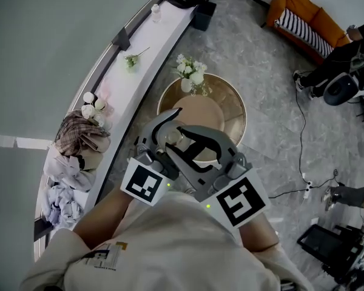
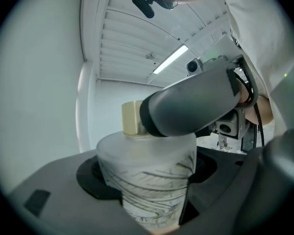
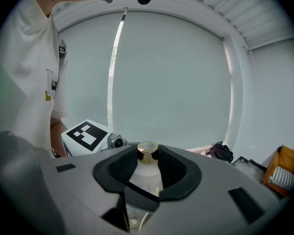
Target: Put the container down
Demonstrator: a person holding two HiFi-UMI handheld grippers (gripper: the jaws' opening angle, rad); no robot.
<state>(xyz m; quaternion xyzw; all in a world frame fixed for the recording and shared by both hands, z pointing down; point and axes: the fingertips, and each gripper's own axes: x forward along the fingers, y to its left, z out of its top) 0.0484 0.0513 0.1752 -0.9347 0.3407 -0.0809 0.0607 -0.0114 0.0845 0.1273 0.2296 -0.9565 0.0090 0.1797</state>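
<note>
Both tools were on the container (image 2: 147,175), a frosted bottle with a gold cap (image 3: 147,151). My left hand-held gripper (image 1: 161,139) was clamped on its wide body, and my right hand-held gripper (image 1: 200,153) was closed partway round the narrow neck just under the cap, so neither was empty. The bottle was carried upright in the air, close to my chest, and seemed to be over the near side of the round worktop (image 1: 233,111). To put it down well I judged I should keep it upright and lower both hands together onto the bare middle, clear of the flower vase (image 1: 190,77) at the far rim. I'd let the neck grip go only after the base sat flat. Only the head view showed the worktop and vase, but there the bottle was mostly hidden under the crossed jaws. The left gripper view showed the body grip and the other tool crossing at the neck. The right gripper view showed the neck grip. No view showed the base or the gap below it.
</note>
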